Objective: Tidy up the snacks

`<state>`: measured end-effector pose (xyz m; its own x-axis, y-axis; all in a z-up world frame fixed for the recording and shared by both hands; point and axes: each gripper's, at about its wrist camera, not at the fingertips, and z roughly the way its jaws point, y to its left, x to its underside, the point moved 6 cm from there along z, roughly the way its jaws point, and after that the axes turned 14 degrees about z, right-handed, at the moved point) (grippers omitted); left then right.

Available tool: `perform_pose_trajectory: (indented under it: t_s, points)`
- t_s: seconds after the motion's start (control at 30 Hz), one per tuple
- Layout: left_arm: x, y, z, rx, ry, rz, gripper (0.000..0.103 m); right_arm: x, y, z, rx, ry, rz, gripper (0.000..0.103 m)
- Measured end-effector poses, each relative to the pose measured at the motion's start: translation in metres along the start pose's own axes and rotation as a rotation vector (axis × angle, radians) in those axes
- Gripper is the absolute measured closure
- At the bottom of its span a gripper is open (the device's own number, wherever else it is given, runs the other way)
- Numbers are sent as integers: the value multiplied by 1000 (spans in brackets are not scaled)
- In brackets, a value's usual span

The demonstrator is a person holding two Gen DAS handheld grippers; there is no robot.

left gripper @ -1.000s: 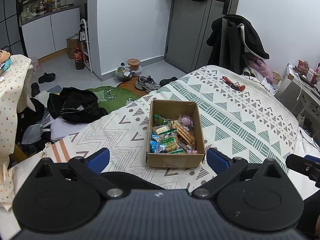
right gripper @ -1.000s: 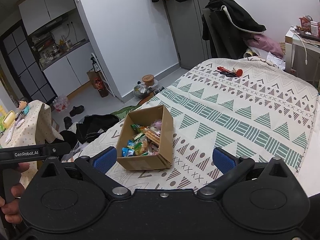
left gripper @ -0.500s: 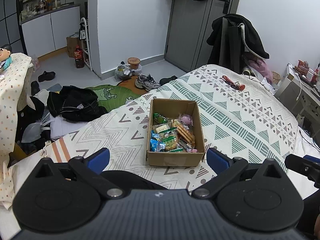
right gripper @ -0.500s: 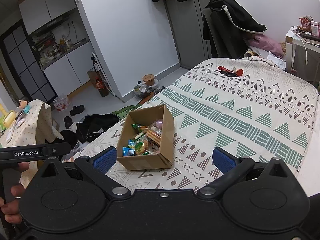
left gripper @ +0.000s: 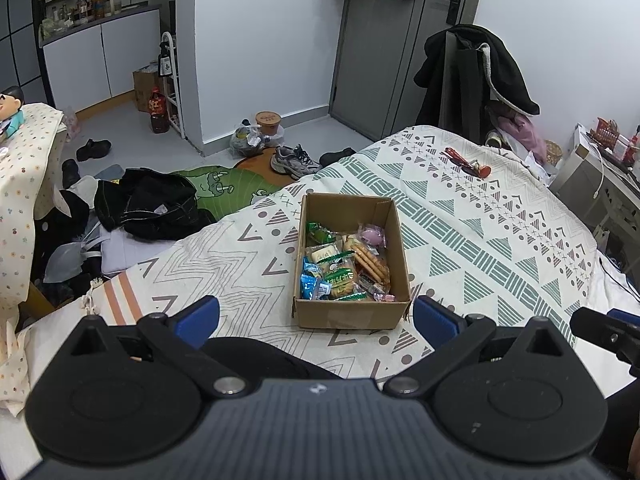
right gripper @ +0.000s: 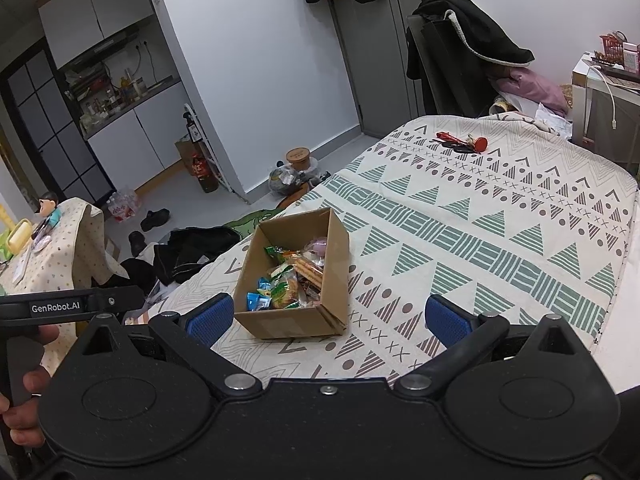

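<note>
Jaws spreading wide on both grippers, left (left gripper: 316,316) and right (right gripper: 327,318), holding nothing. Box (left gripper: 351,312) sitting just ahead, between fingers. Risk: nudging light box, crushing crackers (left gripper: 370,258).

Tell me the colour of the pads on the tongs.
Blue pads, clearest in the right wrist view.

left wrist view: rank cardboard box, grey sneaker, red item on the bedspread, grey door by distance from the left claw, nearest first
1. Cardboard box, on the bed just ahead of the open left claw, between its fingers.
2. Grey sneaker, on the floor past the bed's far edge, slightly left.
3. Red item, far on the bedspread, to the right; too close to the sneaker to call firmly.
4. Grey door, at the back wall.
</note>
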<state>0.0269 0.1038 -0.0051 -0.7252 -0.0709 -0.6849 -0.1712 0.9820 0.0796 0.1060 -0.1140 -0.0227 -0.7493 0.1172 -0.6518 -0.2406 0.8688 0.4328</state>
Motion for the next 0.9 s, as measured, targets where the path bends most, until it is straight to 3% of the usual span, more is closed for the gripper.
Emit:
perform_pose_trajectory:
  t_s: [0.9]
  points:
    - [3,-4,4,8,17,5,1,2,-1,0,3,3,1,0]
